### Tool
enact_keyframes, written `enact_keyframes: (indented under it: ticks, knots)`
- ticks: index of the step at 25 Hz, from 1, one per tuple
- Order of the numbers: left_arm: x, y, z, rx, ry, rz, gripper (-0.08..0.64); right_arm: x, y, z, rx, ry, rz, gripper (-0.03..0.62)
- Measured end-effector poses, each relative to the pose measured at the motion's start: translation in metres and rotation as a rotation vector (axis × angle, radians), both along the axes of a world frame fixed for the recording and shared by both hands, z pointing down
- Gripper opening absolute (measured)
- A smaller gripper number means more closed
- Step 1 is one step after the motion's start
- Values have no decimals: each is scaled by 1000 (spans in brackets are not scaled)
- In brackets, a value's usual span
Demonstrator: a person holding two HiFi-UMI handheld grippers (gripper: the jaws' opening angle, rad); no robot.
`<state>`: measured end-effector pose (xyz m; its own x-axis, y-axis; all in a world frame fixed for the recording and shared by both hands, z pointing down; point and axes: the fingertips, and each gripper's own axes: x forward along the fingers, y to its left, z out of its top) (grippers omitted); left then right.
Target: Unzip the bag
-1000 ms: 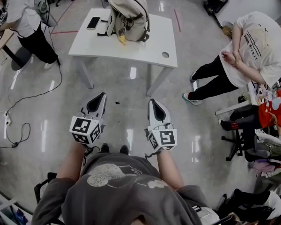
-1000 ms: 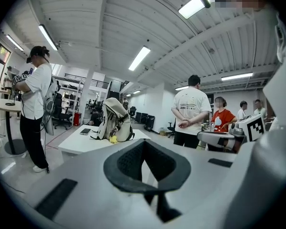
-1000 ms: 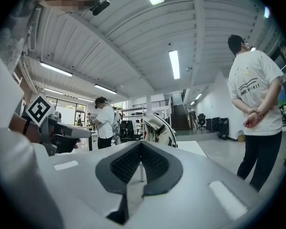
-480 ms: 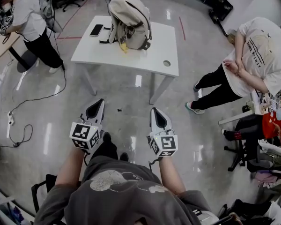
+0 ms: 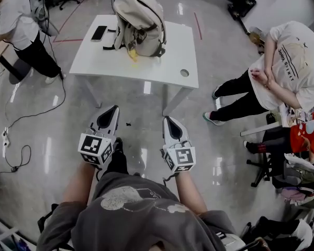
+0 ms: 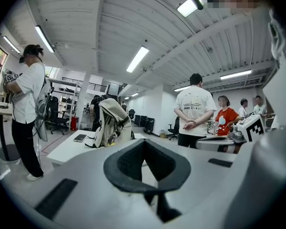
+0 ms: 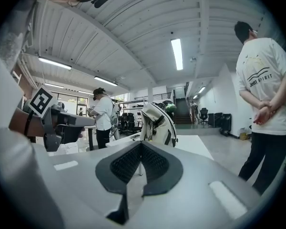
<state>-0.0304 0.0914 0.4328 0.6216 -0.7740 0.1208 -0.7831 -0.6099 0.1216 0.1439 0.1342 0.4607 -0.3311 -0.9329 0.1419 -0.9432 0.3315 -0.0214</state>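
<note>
At far left a person in white [image 5: 15, 20] is standing by a desk, and a cable [image 5: 21, 135] is trailing across the floor. The phone [image 5: 99, 33] is lying on the left end of the table [image 5: 167, 56]. The left gripper [image 5: 114, 110] is hanging over bare floor, clenched on nothing; in its own view the pads are meeting with only air between them. The bag [image 5: 138, 20] is standing upright on the table, well apart from both grippers, with a yellow tag [image 5: 131, 53] dangling at its front. The right gripper [image 5: 167, 119] is riding level with the left, likewise pinched together and empty. At far right a bystander [image 5: 290, 56] is standing with hands clasped behind the back.

The wearer is stepping forward. A dark leg [image 5: 118, 158] is swinging out between the grippers, where a second ago two shoe tips were showing side by side. Both grippers are travelling toward the table with it, jaws unchanged throughout. This looks like the approach only, with no unzipping begun. The gap to the bag is yet to be closed, and a claw will have to open before it can take a zip pull.

Against the earlier frame, the table and bag are sitting a little lower and larger in the head view. The bystander is holding much the same pose.
</note>
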Motion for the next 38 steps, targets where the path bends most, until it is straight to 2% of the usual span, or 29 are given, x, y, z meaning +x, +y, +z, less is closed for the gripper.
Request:
enact_keyframes:
  ticks: [10,16,19,24,27,30,38]
  knots:
    - [-5,-110,10,-39,22,30,5,-18,-137,-21,53,20,20,0]
    - [-10,-160,2,-14,39,54,5,-39,-197,-25,59,25,8,0]
    - [-16,-179,2,-3,52,68,6,-57,-219,-22,44,-4,-4,0]
    - [-23,-202,2,-12,87,116,6,-80,-246,-24,46,41,11,0]
    - [-27,-219,-3,-14,102,144,6,-85,-261,-30,38,-6,44,0]
    - [-21,-234,-3,-5,102,160,6,-81,-271,-36,37,-51,62,0]
    - [12,-279,12,-6,86,153,8,-56,-307,-30,69,6,52,0]
